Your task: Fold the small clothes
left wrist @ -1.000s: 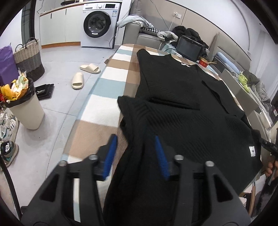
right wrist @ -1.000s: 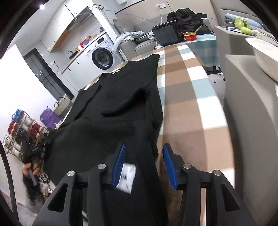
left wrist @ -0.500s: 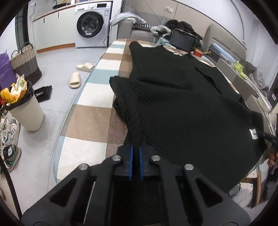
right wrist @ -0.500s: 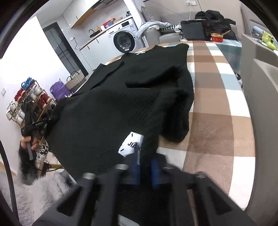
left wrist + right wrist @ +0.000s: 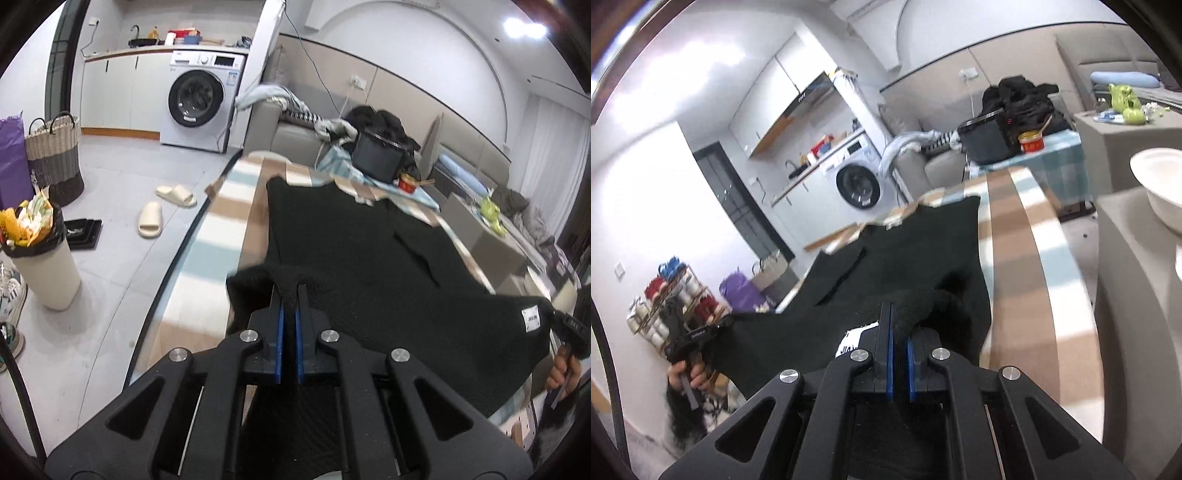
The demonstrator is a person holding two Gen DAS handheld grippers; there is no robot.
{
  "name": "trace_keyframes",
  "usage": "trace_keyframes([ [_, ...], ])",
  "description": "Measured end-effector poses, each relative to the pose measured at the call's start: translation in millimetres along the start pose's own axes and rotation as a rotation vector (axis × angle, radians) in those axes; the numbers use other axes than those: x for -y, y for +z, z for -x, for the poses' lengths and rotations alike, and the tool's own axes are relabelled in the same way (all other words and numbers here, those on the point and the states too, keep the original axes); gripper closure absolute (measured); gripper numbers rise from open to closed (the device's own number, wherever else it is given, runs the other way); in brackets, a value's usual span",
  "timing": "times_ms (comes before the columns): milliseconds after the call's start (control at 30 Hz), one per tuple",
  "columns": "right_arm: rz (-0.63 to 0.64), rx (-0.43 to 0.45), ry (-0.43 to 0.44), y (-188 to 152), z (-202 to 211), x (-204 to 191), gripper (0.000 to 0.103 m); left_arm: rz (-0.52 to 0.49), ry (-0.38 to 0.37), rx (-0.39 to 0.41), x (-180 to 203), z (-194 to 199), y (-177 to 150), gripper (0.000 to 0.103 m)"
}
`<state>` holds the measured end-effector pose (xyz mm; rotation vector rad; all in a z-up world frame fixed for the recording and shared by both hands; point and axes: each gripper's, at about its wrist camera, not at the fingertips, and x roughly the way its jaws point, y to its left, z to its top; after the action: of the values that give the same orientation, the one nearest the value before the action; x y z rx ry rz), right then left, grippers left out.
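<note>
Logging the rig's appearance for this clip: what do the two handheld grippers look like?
Both match: the left gripper and right gripper have matte black angular frames with cut-out openings, round silver bolt heads at the pivots, and two narrow black fingers faced with blue pads. No cables or sleeves are visible.

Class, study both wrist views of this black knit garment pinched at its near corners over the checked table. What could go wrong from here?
1. Each hand-held gripper, left and right, pinches only a small bunch of the black knit garment, so a corner might slip out.
2. The far part still lies on the checked table, so pulling could drag and wrinkle it.
</note>
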<state>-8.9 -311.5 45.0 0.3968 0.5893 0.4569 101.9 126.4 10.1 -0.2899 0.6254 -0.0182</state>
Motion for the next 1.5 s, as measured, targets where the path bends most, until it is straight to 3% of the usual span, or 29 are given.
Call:
trace_keyframes([
  [167,0.032,0.033,-0.116,28.1,-27.2,-2.5,0.098,0.011,0.044,0.020,-5.9,-33.8,32.7,0.101],
  [400,0.045,-0.065,-0.284,40.4,-94.4,23.0,0.097,0.086,0.122,-0.131,-32.3,-117.7,33.4,0.100],
  [500,0.026,-0.189,-0.345,35.7,-118.2,39.4,0.087,0.101,0.150,-0.163,-36.9,-126.2,26.0,0.081],
  [533,0.018,-0.212,-0.349,33.4,-117.4,42.8,0.080,0.100,0.161,-0.167,-37.2,-127.6,23.5,0.064],
  [567,0.008,-0.218,-0.351,31.6,-113.9,46.0,0.066,0.104,0.175,-0.172,-38.2,-125.2,22.0,0.046],
  [633,-0.004,-0.191,-0.363,28.1,-97.2,51.0,0.050,0.110,0.171,-0.156,-40.5,-121.3,19.7,0.035],
  [700,-0.011,-0.173,-0.362,25.9,-83.2,57.1,0.044,0.094,0.168,-0.150,-42.0,-122.0,19.6,0.033],
  [933,-0.131,-0.265,-0.234,31.4,-116.0,83.3,0.043,0.096,0.116,-0.240,-34.3,-163.6,25.4,0.034],
  [1000,-0.125,-0.284,-0.226,33.4,-130.4,82.3,0.046,0.090,0.094,-0.251,-28.1,-173.8,27.0,0.044],
  [1067,-0.097,-0.304,-0.214,34.9,-141.0,76.1,0.064,0.074,0.090,-0.266,-21.6,-183.2,28.7,0.059],
  [1133,-0.056,-0.339,-0.234,33.8,-150.6,69.2,0.068,0.061,0.057,-0.292,-15.9,-191.6,27.6,0.078],
  [1167,-0.042,-0.349,-0.241,33.3,-152.8,66.8,0.074,0.050,0.056,-0.292,-12.8,-193.0,27.0,0.081],
  [1333,0.010,-0.367,-0.237,26.6,-150.2,57.5,0.082,-0.070,0.087,-0.272,10.2,-183.3,16.1,0.086],
  [1500,0.020,-0.371,-0.238,12.8,-132.4,51.9,0.083,-0.081,0.079,-0.267,12.9,-154.2,-2.3,0.086],
])
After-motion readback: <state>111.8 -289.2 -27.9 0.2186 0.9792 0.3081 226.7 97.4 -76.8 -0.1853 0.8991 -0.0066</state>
